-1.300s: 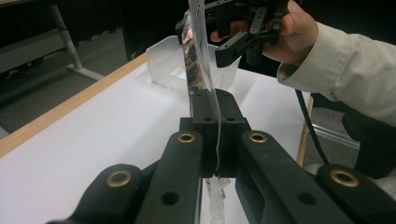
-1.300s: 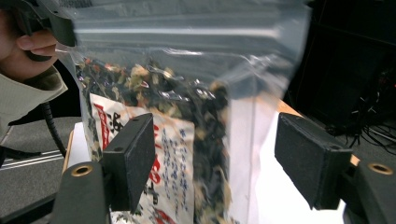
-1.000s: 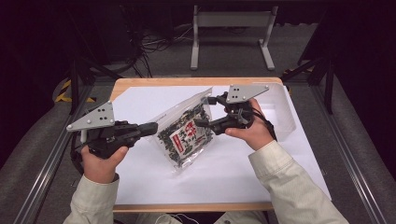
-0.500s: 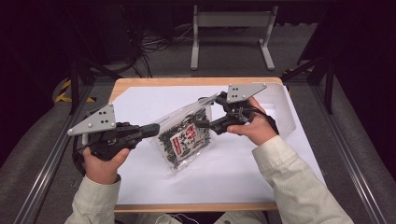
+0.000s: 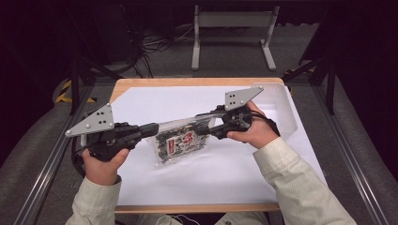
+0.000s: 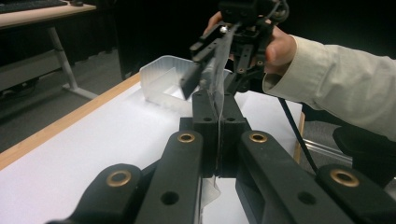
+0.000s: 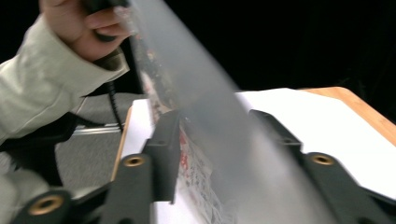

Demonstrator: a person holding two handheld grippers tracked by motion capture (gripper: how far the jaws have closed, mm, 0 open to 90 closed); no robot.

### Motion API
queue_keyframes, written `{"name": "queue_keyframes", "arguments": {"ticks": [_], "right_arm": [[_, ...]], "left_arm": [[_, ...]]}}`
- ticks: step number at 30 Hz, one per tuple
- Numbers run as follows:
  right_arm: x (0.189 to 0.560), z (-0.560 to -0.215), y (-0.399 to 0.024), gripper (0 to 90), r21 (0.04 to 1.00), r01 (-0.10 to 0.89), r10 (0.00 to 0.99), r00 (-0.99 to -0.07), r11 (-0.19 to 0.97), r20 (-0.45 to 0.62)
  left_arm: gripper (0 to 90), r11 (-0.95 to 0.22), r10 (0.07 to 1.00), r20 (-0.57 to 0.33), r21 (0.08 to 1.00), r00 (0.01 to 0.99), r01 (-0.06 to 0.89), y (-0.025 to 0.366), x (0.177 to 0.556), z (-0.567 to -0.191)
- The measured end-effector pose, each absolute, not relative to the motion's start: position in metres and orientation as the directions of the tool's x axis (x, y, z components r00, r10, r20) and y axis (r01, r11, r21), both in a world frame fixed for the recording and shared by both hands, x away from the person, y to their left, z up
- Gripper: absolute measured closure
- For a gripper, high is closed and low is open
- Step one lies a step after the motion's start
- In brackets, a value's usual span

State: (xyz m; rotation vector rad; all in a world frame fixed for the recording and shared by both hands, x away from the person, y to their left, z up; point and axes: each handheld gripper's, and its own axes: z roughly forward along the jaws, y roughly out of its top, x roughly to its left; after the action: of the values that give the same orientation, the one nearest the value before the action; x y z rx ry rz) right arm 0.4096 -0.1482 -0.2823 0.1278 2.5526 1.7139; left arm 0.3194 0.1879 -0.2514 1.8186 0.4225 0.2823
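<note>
Packet [image 5: 180, 140] lifted clear of bench [image 5: 234, 173], strung between both tongs. Left tongs [image 6: 218, 135] clamped on its edge; right tongs [image 5: 199, 125] just closing, grip unconfirmed. Opening pending.

A clear plastic packet [image 5: 180, 140] of dark contents with a red-and-white label (text unreadable) hangs stretched and tilted above the white sheet, one end higher than the other.
</note>
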Motion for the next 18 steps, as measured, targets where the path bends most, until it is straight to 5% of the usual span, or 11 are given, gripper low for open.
{"name": "queue_keyframes", "arguments": {"ticks": [11,18], "right_arm": [[0.399,-0.275,-0.148,72.0,0.906,-0.03,0.051,-0.997,0.422,-0.056],[0.395,-0.274,-0.147,76.4,0.901,-0.032,0.03,-0.998,0.432,-0.05]], "left_arm": [[88.7,-0.211,0.447,-0.04,0.966,0.894,0.149,0.193,0.322,-0.253],[75.2,-0.165,0.447,-0.076,0.972,0.891,0.166,0.198,0.326,-0.255]]}}
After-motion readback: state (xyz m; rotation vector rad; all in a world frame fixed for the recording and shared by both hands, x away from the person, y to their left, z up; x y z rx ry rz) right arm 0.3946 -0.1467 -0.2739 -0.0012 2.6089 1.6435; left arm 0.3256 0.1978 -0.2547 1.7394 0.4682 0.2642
